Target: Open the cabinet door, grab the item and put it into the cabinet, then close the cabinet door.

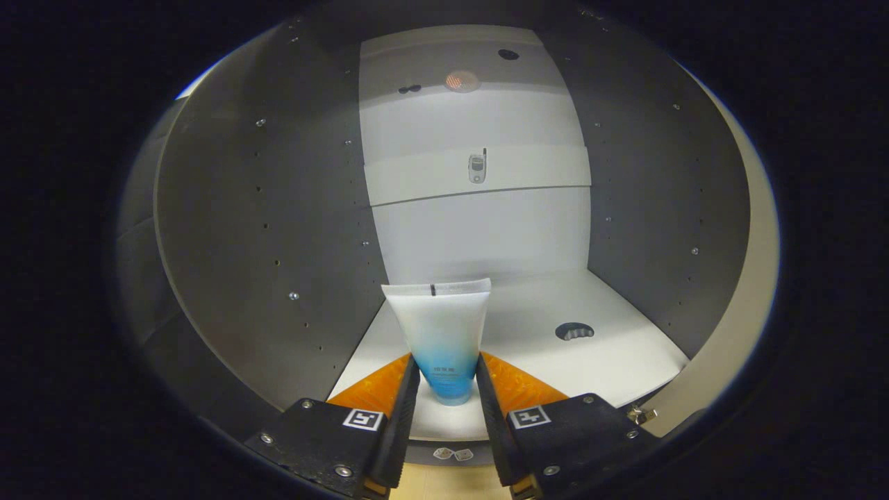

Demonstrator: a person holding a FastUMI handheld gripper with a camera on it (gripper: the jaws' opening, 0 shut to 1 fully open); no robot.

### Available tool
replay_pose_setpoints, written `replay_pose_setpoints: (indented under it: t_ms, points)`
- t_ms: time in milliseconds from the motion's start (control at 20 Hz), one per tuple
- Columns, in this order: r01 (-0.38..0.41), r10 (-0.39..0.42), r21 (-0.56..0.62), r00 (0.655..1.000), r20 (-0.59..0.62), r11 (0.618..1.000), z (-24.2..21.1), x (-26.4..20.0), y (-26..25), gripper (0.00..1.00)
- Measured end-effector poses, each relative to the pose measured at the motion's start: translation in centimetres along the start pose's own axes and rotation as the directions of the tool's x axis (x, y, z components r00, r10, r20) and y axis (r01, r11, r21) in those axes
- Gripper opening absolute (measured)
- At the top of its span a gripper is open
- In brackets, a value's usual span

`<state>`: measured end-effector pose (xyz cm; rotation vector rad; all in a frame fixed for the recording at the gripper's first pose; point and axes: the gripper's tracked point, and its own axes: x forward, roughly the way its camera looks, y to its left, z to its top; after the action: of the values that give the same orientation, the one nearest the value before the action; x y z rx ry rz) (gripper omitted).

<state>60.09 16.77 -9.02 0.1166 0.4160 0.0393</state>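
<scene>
The tube (444,337), white at its flat crimped end and shading to blue toward the cap, stands between the two fingers of the gripper (448,389), cap end down and crimped end up, so its long axis runs roughly upright and across the line of the fingers rather than along it. Both fingers press on its lower blue part, one from the left and one from the right, so they are closed to about the tube's width and hold it. Whether the cap end already touches the cabinet floor (611,361) cannot be told; it sits very low over the floor's near edge. The tube is thus at the mouth of the cabinet, just inside the front edge of the white floor, with the floor stretching away beyond it to the back wall (479,236). A dark cut-out hole (574,330) lies in the floor to the right of the tube and a little farther in. The grey left side wall (278,229) and right side wall (653,194) flank the opening, both well apart from the tube. With the door already open, the placing step seems nearly finished: what likely remains is to set the tube down or carry it a little farther in, release it, then shut the door.
</scene>
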Motion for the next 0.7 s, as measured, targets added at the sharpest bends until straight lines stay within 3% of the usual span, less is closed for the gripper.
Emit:
replay_pose_setpoints:
  t_ms: [300, 700]
  points:
    - [0.01, -0.004, -0.066, 0.996, 0.086, 0.998, 1.6, -3.0, 0.1, 0.94]
    - [-0.032, 0.057, -0.105, 0.969, 0.241, 0.994, 2.8, -14.5, 1.0, 0.94]
